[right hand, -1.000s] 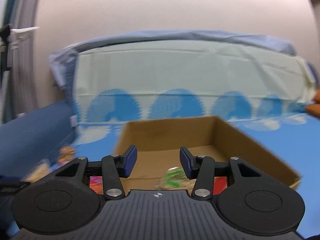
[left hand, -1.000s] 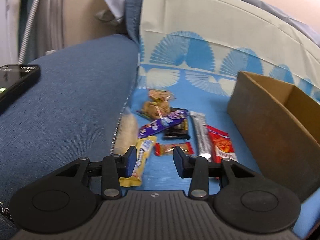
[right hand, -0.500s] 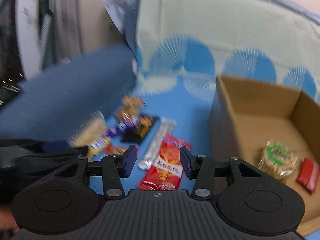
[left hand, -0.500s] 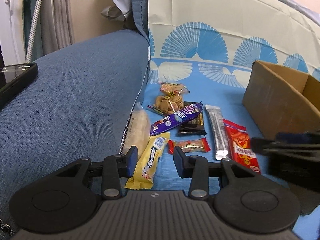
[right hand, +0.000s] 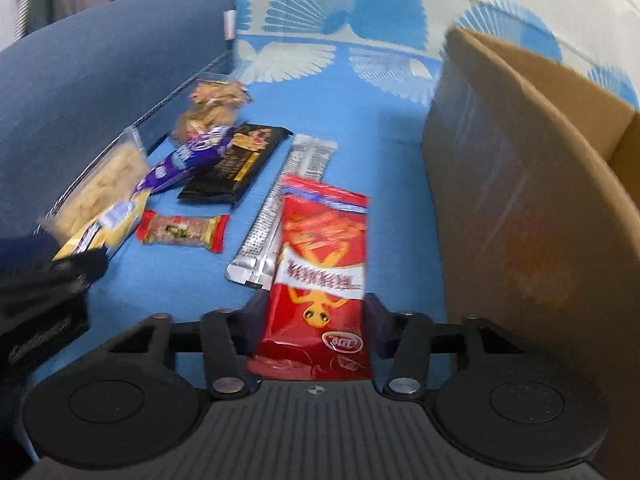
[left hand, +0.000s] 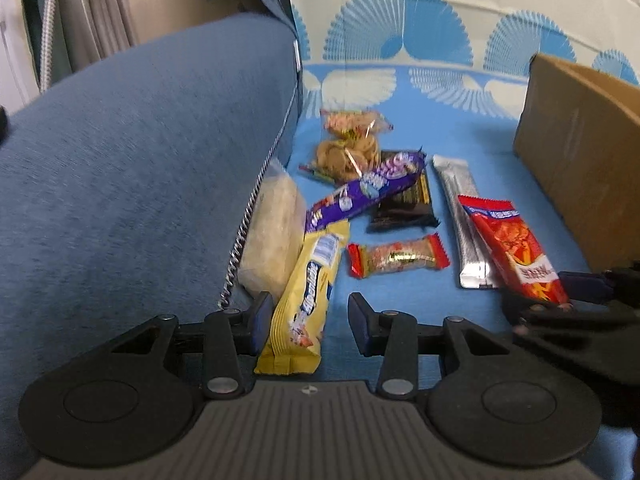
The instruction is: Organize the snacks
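Several snacks lie on the blue printed sofa cover. A yellow packet [left hand: 308, 280] lies lengthwise between the fingers of my left gripper [left hand: 309, 308], which is open; the right pad stands clear of it. A red packet [right hand: 320, 248] fills the gap of my right gripper [right hand: 315, 308], whose jaws are closing on either side of its near end; I see no firm pinch. Beside the red packet lies a silver bar [right hand: 288, 188]. Further left are a small red-ended candy [left hand: 396, 260], a purple bar [left hand: 368, 192] and a black packet [left hand: 404, 204].
An open cardboard box [right hand: 520, 200] stands close on the right of the red packet. The blue sofa arm [left hand: 140, 160] rises on the left, with a pale cracker pack [left hand: 276, 220] against it. A clear bag of cookies [left hand: 348, 148] lies at the back.
My right gripper swung from over the box down to the left, onto the red packet. My left gripper moved forward and down until the yellow packet lay between its fingers.
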Available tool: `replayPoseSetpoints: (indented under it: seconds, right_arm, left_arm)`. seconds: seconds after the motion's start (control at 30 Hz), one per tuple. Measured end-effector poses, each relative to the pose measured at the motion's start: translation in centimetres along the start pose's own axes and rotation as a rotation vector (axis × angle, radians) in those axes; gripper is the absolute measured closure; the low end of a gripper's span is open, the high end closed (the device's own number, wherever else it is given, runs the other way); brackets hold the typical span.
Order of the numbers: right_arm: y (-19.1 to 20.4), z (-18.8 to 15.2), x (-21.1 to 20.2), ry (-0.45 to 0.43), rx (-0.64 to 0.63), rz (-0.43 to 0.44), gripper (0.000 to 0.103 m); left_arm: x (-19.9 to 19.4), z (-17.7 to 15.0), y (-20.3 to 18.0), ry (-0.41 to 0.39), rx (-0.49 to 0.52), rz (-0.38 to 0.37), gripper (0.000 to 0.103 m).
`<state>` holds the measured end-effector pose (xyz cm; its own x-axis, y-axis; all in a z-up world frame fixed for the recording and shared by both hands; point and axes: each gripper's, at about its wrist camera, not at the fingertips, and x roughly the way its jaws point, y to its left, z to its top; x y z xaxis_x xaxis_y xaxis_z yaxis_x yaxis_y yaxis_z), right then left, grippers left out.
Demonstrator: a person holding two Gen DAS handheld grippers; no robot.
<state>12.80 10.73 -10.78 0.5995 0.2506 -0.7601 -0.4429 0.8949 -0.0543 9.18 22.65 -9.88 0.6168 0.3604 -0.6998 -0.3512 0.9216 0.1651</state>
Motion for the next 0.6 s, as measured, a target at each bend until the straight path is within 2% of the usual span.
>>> replayPoseSetpoints:
  seconds: [0.13, 0.2, 0.23, 0.27, 0.37, 0.4, 0.6]
  right_arm:
    - [0.0, -0.5, -1.5, 0.007, -0.039, 0.045, 0.061]
    - [0.1, -0.6, -2.6, 0.003, -0.067, 0.058, 0.07]
    - [0.1, -0.7, -3.2, 0.005, -0.077, 0.071, 0.082]
    - [0.2, -0.7, -3.8, 0.007, -0.091, 0.071, 0.089]
    - [0.4, -1.2, -5.7, 0.021, -0.125, 0.105, 0.093]
    - [0.5, -1.5, -6.5, 0.022, -0.143, 0.113, 0.097]
    - [1.2, -3.9, -9.6, -0.011, -0.222, 0.145, 0.1]
  left_arm:
    - [0.8, 0.1, 0.2, 0.039, -0.012, -0.012, 0.057]
    - [1.0, 0.0, 0.5, 0.045, -0.023, -0.02, 0.062]
    - [1.0, 0.0, 0.6, 0.048, -0.029, -0.024, 0.065]
    - [1.0, 0.0, 0.8, 0.049, -0.038, -0.028, 0.073]
    - [0.6, 0.0, 1.0, 0.04, -0.054, -0.05, 0.081]
    - [0.5, 0.0, 1.1, 0.035, -0.059, -0.06, 0.084]
    - [-1.1, -0.2, 2.2, 0.002, -0.118, -0.193, 0.087]
